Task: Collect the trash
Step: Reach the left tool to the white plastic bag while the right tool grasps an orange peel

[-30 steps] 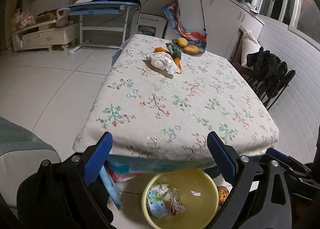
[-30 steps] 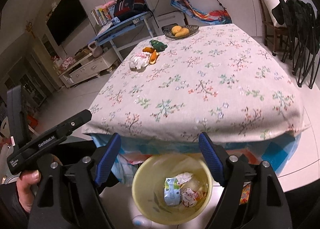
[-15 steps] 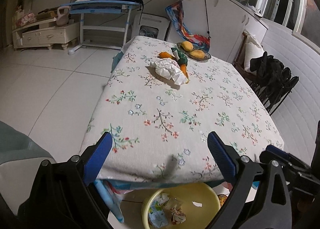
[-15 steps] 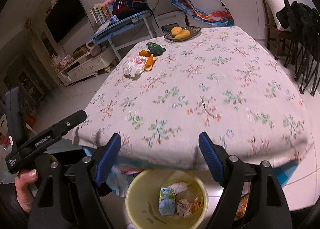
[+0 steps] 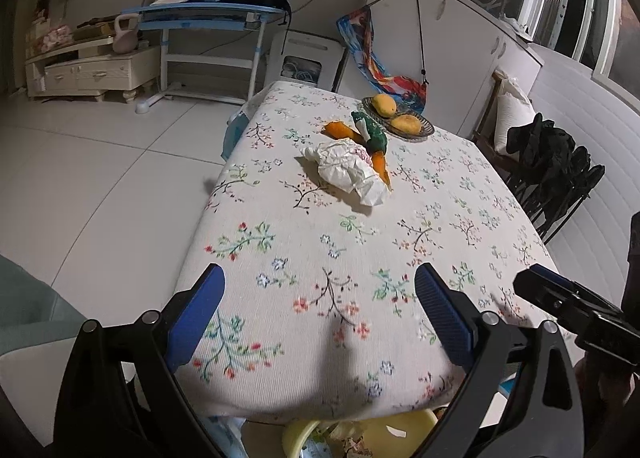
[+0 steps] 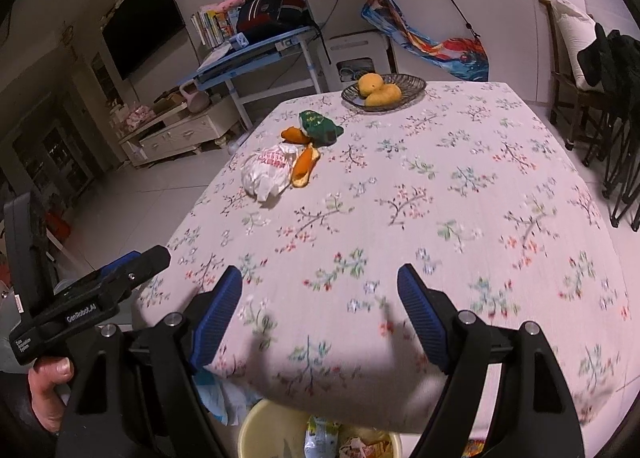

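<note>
Left wrist view showed the left gripper point(image 5: 318, 314) with its blue fingers spread wide and nothing between them, hanging over the near edge of the table point(image 5: 400, 242). In the right wrist view the right gripper point(image 6: 320, 312) was just as wide and just as empty, over the same edge. Below the table's rim sat the yellow bin point(image 6: 264, 432), already holding a few wrappers. Further out on the flowered cloth lay the trash: a crumpled white paper bag point(image 5: 348, 170), with orange peel point(image 6: 304, 168) touching its far side, a second piece of peel point(image 6: 294, 135) beyond, and a green wrapper point(image 6: 320, 128) beside that. Farthest stood a dish of mangoes point(image 6: 380, 92), which looked like food, not trash. The step in hand seemed to be the reach toward the pile, with no grasp begun. The next move would call for carrying one open gripper across the table and closing it on the soft paper bag, clear of the dish.
</note>
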